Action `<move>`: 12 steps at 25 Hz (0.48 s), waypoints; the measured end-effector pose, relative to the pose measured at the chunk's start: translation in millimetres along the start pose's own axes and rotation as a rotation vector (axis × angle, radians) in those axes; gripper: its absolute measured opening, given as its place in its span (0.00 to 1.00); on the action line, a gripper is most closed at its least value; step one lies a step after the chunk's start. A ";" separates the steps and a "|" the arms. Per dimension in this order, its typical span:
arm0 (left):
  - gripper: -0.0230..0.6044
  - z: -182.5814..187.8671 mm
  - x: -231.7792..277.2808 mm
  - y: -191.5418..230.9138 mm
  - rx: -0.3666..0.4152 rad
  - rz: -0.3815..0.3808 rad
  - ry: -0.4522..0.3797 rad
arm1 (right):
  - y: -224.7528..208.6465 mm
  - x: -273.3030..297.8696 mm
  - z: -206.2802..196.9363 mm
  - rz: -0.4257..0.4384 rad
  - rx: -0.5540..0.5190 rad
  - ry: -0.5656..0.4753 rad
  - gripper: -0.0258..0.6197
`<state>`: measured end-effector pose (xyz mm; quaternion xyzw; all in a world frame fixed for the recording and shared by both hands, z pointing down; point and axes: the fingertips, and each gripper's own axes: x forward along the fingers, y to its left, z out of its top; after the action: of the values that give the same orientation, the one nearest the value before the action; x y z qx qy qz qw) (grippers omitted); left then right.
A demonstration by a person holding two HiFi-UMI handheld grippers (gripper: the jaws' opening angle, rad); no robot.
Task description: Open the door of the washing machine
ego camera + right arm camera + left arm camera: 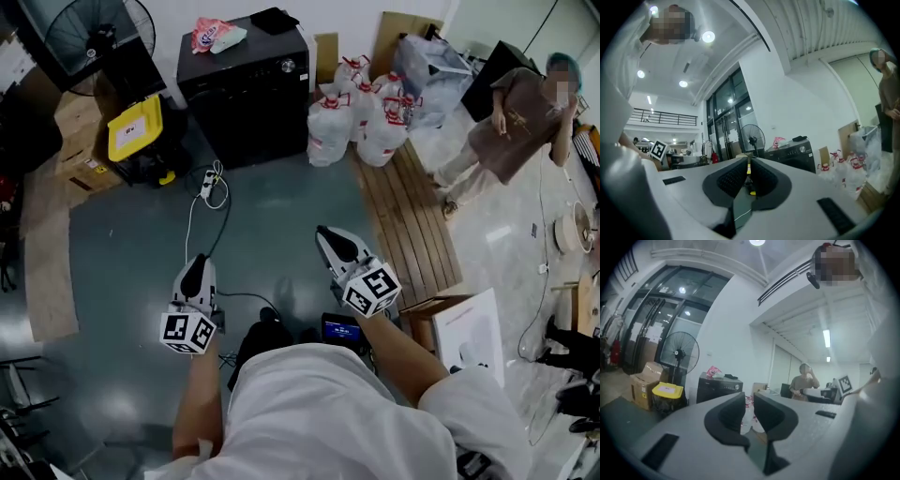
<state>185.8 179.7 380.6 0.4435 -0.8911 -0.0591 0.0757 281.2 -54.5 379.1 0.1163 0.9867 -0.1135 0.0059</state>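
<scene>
The black washing machine (248,89) stands against the far wall with its door shut; it also shows as the washing machine (717,387) in the left gripper view and as the washing machine (794,154) in the right gripper view. Both grippers are held level over the grey floor, well short of it. My left gripper (195,270) points toward the machine, and the left gripper (749,405) has a clear gap between its jaws with nothing in it. My right gripper (330,236) is at the same distance, and the right gripper (749,161) has its jaws all but together, holding nothing.
A pink bag (211,36) lies on the machine. Left of it stand a yellow-lidded bin (134,127), cardboard boxes (80,150) and a fan (89,33). Water bottles (361,117) and a wooden pallet (408,220) are to the right, with a person (520,117) beyond. A power strip (208,183) lies on the floor.
</scene>
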 end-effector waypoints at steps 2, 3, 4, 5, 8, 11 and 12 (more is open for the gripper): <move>0.13 -4.5 8.4 14.1 -0.019 -0.014 0.005 | -7.6 6.3 -9.9 -0.008 -0.018 0.006 0.11; 0.13 -7.9 14.6 23.5 -0.025 -0.014 0.011 | -12.9 11.0 -14.4 -0.019 -0.017 0.011 0.11; 0.13 -11.5 21.7 34.4 -0.032 -0.012 0.016 | -19.2 17.0 -19.3 -0.033 -0.007 0.019 0.11; 0.13 -15.2 29.3 46.4 -0.043 -0.009 0.020 | -25.1 24.3 -24.1 -0.046 0.003 0.029 0.11; 0.14 -21.5 58.5 85.6 -0.077 -0.030 0.018 | -38.9 60.9 -31.8 -0.058 -0.014 0.068 0.11; 0.18 -19.8 101.7 125.1 -0.084 -0.078 0.046 | -58.6 112.8 -32.3 -0.082 -0.028 0.093 0.11; 0.19 -16.9 116.0 137.8 -0.071 -0.092 0.058 | -65.5 130.4 -31.2 -0.101 -0.035 0.098 0.11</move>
<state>12.3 168.9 430.6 0.4827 -0.8644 -0.0812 0.1146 139.6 -79.8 419.1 0.0715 0.9922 -0.0907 -0.0463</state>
